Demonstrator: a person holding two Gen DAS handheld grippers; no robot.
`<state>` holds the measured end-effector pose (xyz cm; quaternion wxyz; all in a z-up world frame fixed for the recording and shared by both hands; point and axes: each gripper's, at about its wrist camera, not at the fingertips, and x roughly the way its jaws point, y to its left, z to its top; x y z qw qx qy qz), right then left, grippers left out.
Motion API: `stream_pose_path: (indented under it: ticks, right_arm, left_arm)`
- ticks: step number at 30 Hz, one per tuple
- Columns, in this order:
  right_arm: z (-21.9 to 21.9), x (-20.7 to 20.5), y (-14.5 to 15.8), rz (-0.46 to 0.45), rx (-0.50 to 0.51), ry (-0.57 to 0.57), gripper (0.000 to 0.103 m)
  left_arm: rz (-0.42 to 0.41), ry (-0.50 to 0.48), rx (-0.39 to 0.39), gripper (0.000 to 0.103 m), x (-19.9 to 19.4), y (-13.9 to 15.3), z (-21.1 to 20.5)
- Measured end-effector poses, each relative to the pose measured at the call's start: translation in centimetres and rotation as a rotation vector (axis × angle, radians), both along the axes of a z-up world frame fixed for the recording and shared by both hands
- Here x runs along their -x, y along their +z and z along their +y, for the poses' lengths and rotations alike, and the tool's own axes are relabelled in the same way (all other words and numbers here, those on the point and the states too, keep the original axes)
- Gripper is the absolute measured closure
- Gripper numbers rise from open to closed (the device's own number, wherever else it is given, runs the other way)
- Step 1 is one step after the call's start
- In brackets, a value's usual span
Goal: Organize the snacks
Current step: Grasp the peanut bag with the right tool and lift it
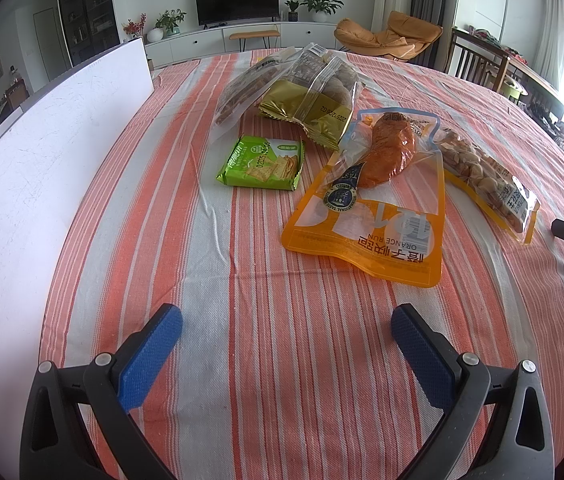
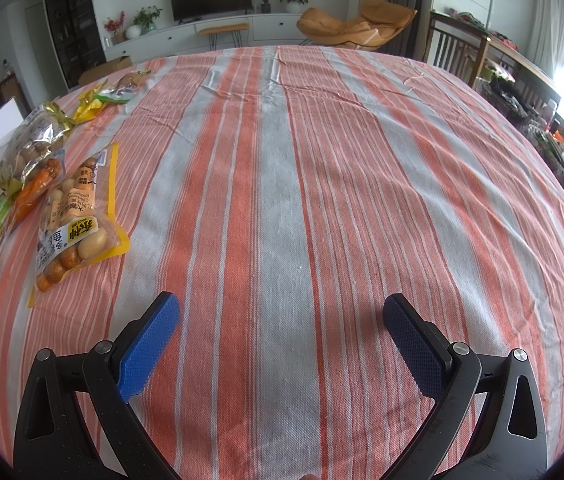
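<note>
Since every packet lies flat and untouched on the striped tablecloth (image 1: 265,360), the sorting looks not yet begun. In the left wrist view a white board (image 1: 53,152) stands along the table's edge at nine o'clock. The left gripper (image 1: 286,330) hangs above bare cloth at six o'clock, its blue pads spread wide with nothing between them.

From left to right the snacks run so. A green cracker packet (image 1: 263,163) lies alone near the centre, at about eleven o'clock from the gripper. Behind it, at twelve o'clock, a clear bag of dark biscuits (image 1: 241,88) leans against a gold-and-clear bag of round buns (image 1: 318,92), and the two overlap. At one o'clock lies an orange pouch holding a vacuum-packed chicken leg (image 1: 382,184), its upper edge touching the gold bag. A yellow-edged bag of nuts (image 1: 482,172) lies just beside it at two o'clock, tucked partly under its right side.

The cracker packet is probably light, fairly stiff and brittle inside, so a gentle pinch across its short edges would suit. The pouches look slick and floppy; I would take them by a flat sealed seam, not by the bulge. The chicken pouch is likely the heaviest.

In the right wrist view the right gripper (image 2: 282,324) is likewise spread wide and empty over bare cloth, with the nut bag at ten o'clock and two small packets (image 2: 115,92) far off at eleven.
</note>
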<state>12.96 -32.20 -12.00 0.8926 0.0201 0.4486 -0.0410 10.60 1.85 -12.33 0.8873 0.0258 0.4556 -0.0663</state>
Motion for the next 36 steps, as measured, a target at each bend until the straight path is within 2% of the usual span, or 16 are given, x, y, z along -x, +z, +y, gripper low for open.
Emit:
stream_pose_path:
  ticks: [7, 9, 10, 14, 18, 20, 21, 22, 23, 26, 32, 34, 36]
  right_arm:
    - [0.2, 0.3, 0.2, -0.011, -0.024, 0.009, 0.001]
    - [1.0, 0.6, 1.2, -0.032, -0.146, 0.057, 0.001]
    - [1.7, 0.5, 1.7, -0.043, -0.164, 0.097, 0.001]
    - [7.5, -1.4, 4.4, -0.061, -0.044, 0.322, 0.001]
    - [12.9, -5.9, 2.7, 0.07, 0.024, 0.466, 0.001]
    - [14.7, -7.0, 1.4, 0.128, 0.057, 0.501, 0.003]
    - [14.9, -7.2, 1.0, 0.143, 0.055, 0.498, 0.017]
    - [14.8, -7.3, 0.9, 0.148, 0.042, 0.482, 0.036]
    - [14.2, -7.0, 1.1, 0.125, 0.053, 0.438, 0.04]
    - [12.1, -5.8, 1.3, 0.121, -0.041, 0.402, 0.04]
    - [5.7, -1.4, 1.7, 0.032, 0.07, 0.201, 0.043]
    - [4.6, -1.1, 1.6, 0.009, 0.068, 0.17, 0.042]
    - [4.3, -1.1, 1.4, -0.003, 0.053, 0.174, 0.036]
  left_arm:
    - [0.0, 0.0, 0.0, 0.0, 0.0, 0.0, 0.1]
    - [0.0, 0.0, -0.001, 0.0, 0.0, 0.0, 0.1]
    - [0.0, 0.0, -0.001, 0.0, 0.0, 0.0, 0.1]
    - [0.0, 0.0, -0.001, 0.0, 0.0, 0.0, 0.1]
    - [0.0, 0.0, 0.0, 0.0, 0.0, 0.0, 0.0]
    - [0.0, 0.0, 0.0, 0.0, 0.0, 0.0, 0.1]
    - [0.0, 0.0, 0.0, 0.0, 0.0, 0.0, 0.0]
    - [0.0, 0.0, 0.0, 0.0, 0.0, 0.0, 0.1]
    - [0.0, 0.0, 0.0, 0.0, 0.0, 0.0, 0.1]
    - [0.0, 0.0, 0.0, 0.0, 0.0, 0.0, 0.1]
    - [0.0, 0.0, -0.001, 0.0, 0.0, 0.0, 0.0]
    - [0.0, 0.0, -0.001, 0.0, 0.0, 0.0, 0.1]
    - [0.0, 0.0, -0.001, 0.0, 0.0, 0.0, 0.0]
